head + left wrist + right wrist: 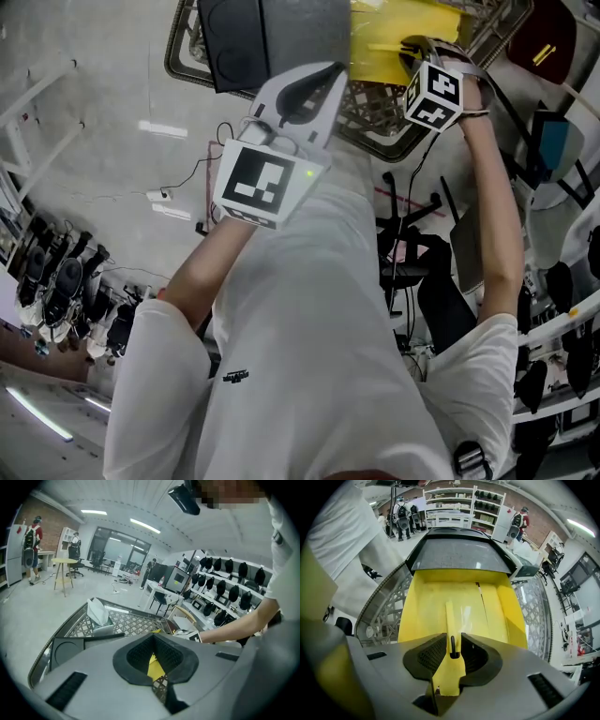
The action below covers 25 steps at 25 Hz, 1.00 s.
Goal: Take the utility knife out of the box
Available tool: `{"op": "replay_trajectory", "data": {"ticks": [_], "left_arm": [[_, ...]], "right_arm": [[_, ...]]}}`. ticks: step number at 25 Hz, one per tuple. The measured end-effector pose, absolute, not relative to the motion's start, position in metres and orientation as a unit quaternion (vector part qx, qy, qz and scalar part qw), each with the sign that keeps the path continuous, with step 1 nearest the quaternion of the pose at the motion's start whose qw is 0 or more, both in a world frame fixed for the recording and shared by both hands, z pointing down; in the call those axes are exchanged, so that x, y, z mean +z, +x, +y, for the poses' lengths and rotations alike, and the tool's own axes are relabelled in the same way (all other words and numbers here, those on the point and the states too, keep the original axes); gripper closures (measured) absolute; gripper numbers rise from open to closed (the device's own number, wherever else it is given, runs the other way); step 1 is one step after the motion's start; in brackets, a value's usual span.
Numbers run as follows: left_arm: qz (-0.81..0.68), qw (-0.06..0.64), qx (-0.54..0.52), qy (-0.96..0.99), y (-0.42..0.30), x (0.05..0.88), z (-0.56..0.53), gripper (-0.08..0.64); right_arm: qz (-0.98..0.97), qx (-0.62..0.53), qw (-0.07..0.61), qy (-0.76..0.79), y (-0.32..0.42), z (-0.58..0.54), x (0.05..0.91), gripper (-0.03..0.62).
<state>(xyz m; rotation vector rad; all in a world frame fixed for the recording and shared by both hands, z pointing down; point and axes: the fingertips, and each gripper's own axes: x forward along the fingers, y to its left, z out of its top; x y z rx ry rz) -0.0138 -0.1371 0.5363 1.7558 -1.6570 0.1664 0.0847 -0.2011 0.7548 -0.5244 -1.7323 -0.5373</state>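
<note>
Jaws on my right gripper (451, 645) are clamped on the yellow flap (449, 670) of the box (459, 602), while the left gripper (154, 662) looks pinched together right by a box corner (can't tell if it's actually got any of it). No knife showing, so I reckon it's inside. If I yank that thin flap it could tear, or drag the whole box across the mesh table (386, 618).

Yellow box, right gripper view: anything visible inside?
Only bare yellow panels of the yellow box show. The right hand-held gripper is shut on a narrow yellow piece with a dark slot; knife or flap, I cannot tell. Anything beneath the panels is covered.
</note>
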Motion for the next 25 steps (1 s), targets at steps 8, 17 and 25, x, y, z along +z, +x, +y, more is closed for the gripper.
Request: {"op": "replay_trajectory", "data": {"ticks": [8,17,25], "left_arm": [[-0.640,0.352,0.065,0.680,-0.017,0.534,-0.131,0.558],[-0.635,0.346,0.070,0.687,-0.021,0.533,-0.126,0.558],[-0.637,0.321,0.072,0.697,-0.040,0.503,-0.122,0.558]], "right_arm": [[-0.738,-0.198,0.599,-0.241,0.088,-0.198,0.766,0.537],[-0.734,-0.192,0.610,-0.229,0.086,-0.200,0.766,0.540],[-0.750,-0.177,0.613,-0.171,0.084,-0.203,0.738,0.540]]}}
